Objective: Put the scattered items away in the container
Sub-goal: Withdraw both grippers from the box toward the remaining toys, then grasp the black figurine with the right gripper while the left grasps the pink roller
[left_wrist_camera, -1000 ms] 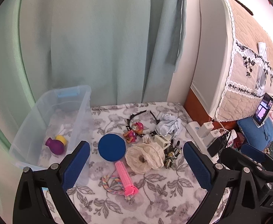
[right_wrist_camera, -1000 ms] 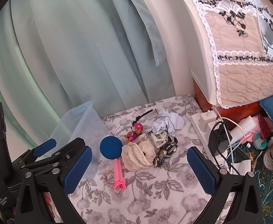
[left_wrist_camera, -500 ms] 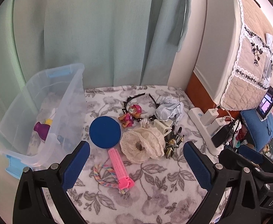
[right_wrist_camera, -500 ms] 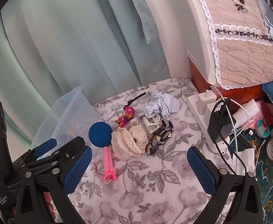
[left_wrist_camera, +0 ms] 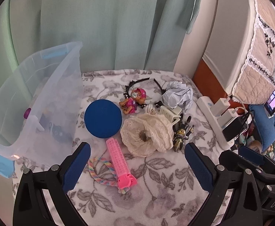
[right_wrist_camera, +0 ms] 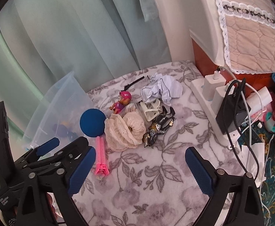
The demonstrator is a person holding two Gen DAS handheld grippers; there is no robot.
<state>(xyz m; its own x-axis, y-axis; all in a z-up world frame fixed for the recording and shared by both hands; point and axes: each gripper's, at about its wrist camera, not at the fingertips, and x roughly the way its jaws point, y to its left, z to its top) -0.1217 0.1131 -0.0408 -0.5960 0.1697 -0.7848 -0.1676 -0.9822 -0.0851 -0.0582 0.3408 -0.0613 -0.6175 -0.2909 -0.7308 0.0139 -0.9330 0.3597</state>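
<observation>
Blue-padded fingers of the left gripper (left_wrist_camera: 137, 162) are seen spread wide, nothing between them; the right gripper (right_wrist_camera: 140, 167) is likewise spread and empty, its jaws having just been closing a little. Both are held above a grey floral blanket (left_wrist_camera: 156, 192)

Nearest the left gripper, a pink hair roller (left_wrist_camera: 118, 162) is laid across a pastel rope loop (left_wrist_camera: 97, 171). Just beyond, a cream lace scrunchie (left_wrist_camera: 146, 135) is found touching a black-and-gold figure (left_wrist_camera: 180, 135) on its right; a blue disc (left_wrist_camera: 103, 118) lies to its left, close beside the clear plastic container (left_wrist_camera: 62, 98) (a purple object shows through its wall, details unclear)

Further back: a white hair claw (right_wrist_camera: 150, 109), a pink pup figure (left_wrist_camera: 133, 101), a black headband (left_wrist_camera: 137, 82), crumpled pale paper (left_wrist_camera: 177, 96). A white power strip (right_wrist_camera: 203, 101) with chargers is set along the blanket's right edge. Green curtain (left_wrist_camera: 109, 28) behind
</observation>
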